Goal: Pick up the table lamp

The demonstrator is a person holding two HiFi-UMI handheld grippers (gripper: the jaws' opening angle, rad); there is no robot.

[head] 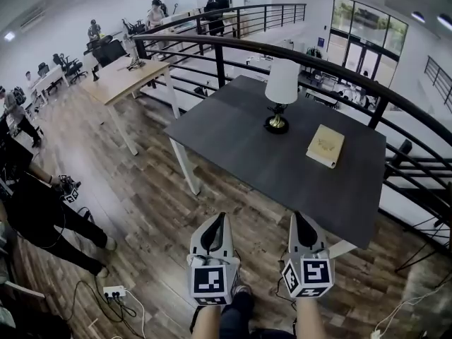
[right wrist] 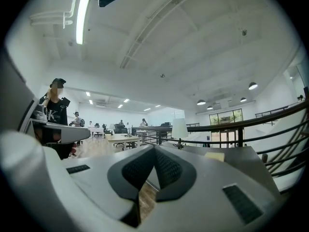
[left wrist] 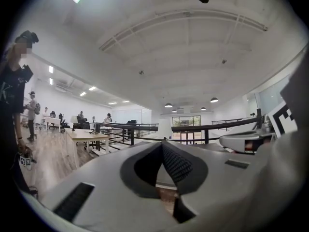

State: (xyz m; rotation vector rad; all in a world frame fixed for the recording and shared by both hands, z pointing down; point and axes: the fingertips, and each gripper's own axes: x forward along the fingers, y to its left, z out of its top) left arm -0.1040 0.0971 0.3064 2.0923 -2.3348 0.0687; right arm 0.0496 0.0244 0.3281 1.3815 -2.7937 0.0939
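The table lamp (head: 281, 94), with a white shade and a dark, brassy base, stands upright toward the far side of the dark grey table (head: 240, 147). From the right gripper view the lamp (right wrist: 180, 129) is small and far beyond the jaws. My left gripper (head: 214, 232) and right gripper (head: 305, 229) are side by side near the table's front edge, well short of the lamp. Both are shut with nothing between their fingers. In the left gripper view the left gripper (left wrist: 162, 151) points level at the table.
A yellowish book (head: 325, 145) lies flat on the table to the right of the lamp. A black railing (head: 296, 56) curves behind the table. A wooden desk (head: 127, 80) stands at the far left. A person (head: 42, 214) stands at the left, with cables and a power strip (head: 114, 292) on the floor.
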